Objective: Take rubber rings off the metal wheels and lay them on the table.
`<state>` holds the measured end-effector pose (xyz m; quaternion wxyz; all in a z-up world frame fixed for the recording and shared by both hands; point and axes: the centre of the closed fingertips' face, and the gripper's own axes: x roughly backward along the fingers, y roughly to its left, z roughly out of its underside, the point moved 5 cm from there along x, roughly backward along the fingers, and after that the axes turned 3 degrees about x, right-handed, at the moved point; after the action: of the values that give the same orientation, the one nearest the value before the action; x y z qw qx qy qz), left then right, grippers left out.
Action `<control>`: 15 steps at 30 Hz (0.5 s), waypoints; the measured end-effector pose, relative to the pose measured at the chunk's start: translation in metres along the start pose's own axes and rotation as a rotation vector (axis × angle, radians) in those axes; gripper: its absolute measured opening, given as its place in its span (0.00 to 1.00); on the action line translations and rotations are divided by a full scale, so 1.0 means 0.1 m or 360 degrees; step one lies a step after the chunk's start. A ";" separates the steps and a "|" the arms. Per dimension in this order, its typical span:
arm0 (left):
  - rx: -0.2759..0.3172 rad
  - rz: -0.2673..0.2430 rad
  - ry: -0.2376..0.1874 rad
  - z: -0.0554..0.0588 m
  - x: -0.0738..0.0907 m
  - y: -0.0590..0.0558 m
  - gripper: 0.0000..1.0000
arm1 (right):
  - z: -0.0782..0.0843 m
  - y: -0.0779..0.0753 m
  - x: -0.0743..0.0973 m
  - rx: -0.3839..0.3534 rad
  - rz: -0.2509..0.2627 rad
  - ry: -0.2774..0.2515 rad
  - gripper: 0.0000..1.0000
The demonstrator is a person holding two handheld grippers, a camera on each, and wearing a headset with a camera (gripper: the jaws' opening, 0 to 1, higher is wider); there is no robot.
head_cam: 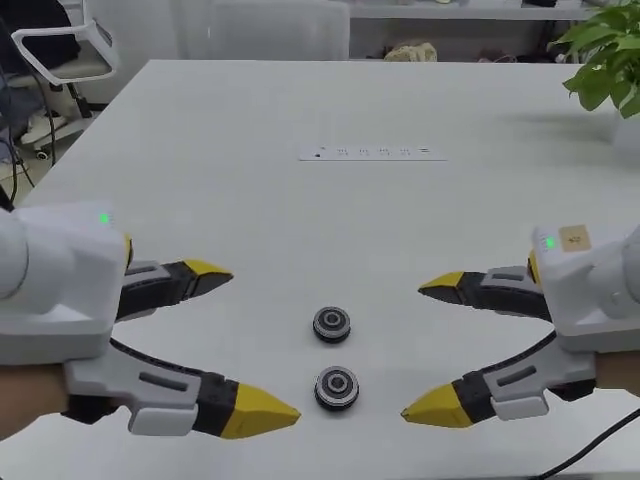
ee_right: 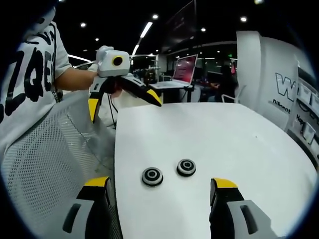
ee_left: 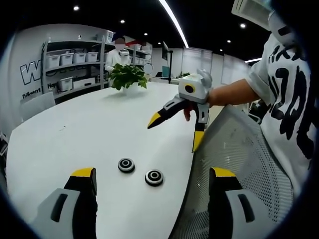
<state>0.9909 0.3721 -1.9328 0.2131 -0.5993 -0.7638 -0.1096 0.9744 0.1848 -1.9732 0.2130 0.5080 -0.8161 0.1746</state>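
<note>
Yellow-tipped grey left gripper: jaws spread wide, holding nothing, at the left, tips pointing right toward the wheels.
Round far metal wheel: flat on the pale grey table, between the grippers, black rubber ring still on it.
Round near metal wheel: just beside the far one, apart from it, ringed likewise.
Yellow-tipped grey right gripper: jaws spread wide, holding nothing, at the right, tips pointing left.
Green leafy plant: far right corner.

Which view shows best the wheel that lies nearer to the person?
The head view: the nearer wheel is seen from above, its whole round face sharp. Both gripper views show it flatter, at a low angle, with less detail.
</note>
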 end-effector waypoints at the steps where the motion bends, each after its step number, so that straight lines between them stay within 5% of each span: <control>1: -0.0005 0.0002 0.0002 0.00 -0.01 0.00 0.91 | -0.01 0.00 -0.01 0.0005 -0.0004 -0.0004 0.78; 15: -0.0081 0.0036 0.0026 0.03 -0.11 0.04 0.80 | -0.11 -0.02 -0.11 0.0034 -0.0050 -0.0034 0.70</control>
<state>0.9961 0.3647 -1.9414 0.2053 -0.6121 -0.7522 -0.1317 0.9819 0.1976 -1.9695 0.2014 0.5249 -0.8083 0.1745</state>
